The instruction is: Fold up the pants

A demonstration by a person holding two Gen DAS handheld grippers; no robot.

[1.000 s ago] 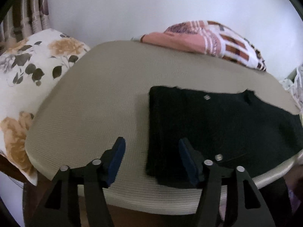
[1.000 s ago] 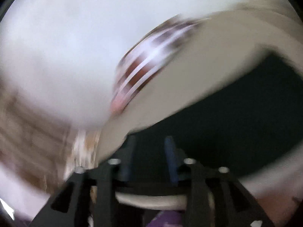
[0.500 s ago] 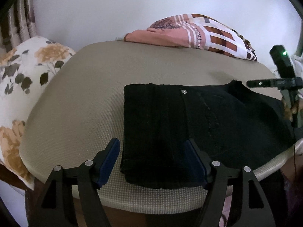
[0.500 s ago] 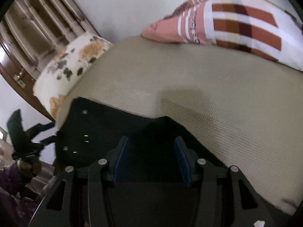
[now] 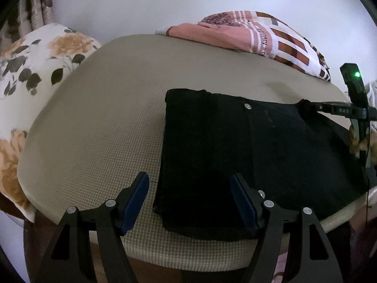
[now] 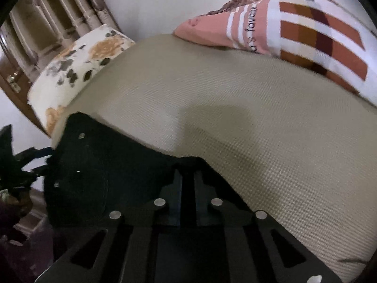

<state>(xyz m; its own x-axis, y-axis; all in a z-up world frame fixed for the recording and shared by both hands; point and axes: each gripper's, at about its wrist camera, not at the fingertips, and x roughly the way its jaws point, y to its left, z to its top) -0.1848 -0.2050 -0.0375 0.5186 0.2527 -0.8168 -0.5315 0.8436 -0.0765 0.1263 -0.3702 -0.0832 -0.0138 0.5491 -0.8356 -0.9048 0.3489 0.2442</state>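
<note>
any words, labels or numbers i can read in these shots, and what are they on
"favo", cut off: pink band of the striped cloth behind the mat; in the right wrist view it reads about "s favou", partial.
Small pale digits on the right gripper body: too blurred to read.
Nothing readable on the black pants, only plain metal studs.

On the pink and brown checked pillow (image 6: 294, 30) ahead of me I can read part of a line of dark lettering on a pale stripe: "s favo" and little more, the rest folded away. My right gripper (image 5: 339, 110) carries small pale marks on its body, too small to read.
</note>
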